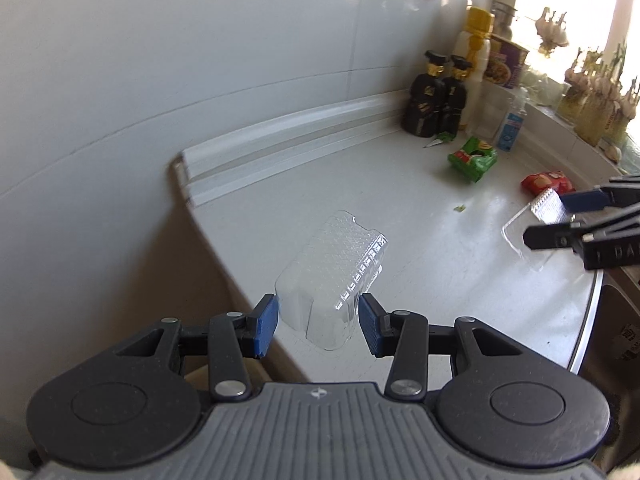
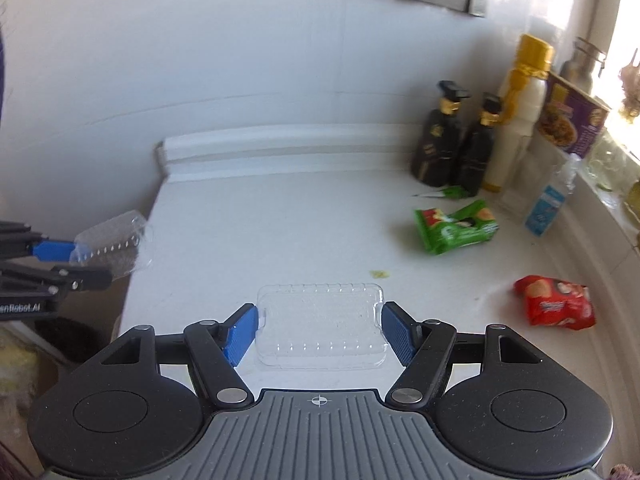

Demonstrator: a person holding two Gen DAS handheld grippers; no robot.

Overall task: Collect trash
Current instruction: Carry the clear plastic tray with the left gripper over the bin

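Note:
My left gripper [image 1: 318,322] is shut on a clear plastic tray [image 1: 336,276], held tilted above the left edge of the white counter [image 1: 400,208]. From the right wrist view this tray [image 2: 114,240] shows at the far left in the left gripper [image 2: 86,262]. My right gripper [image 2: 318,330] is shut on a second clear plastic tray [image 2: 322,326], its blue pads against the tray's two short ends. The right gripper [image 1: 546,218] shows at the right of the left wrist view with that tray [image 1: 528,236]. A green snack wrapper [image 2: 456,226] and a red snack wrapper [image 2: 556,300] lie on the counter.
Two dark bottles [image 2: 452,144], a tall white bottle with a yellow cap [image 2: 516,120], a purple box [image 2: 568,120] and a small clear bottle [image 2: 548,204] stand at the back right. A green scrap [image 2: 452,192] lies by them. A sink rim [image 1: 588,320] is at right.

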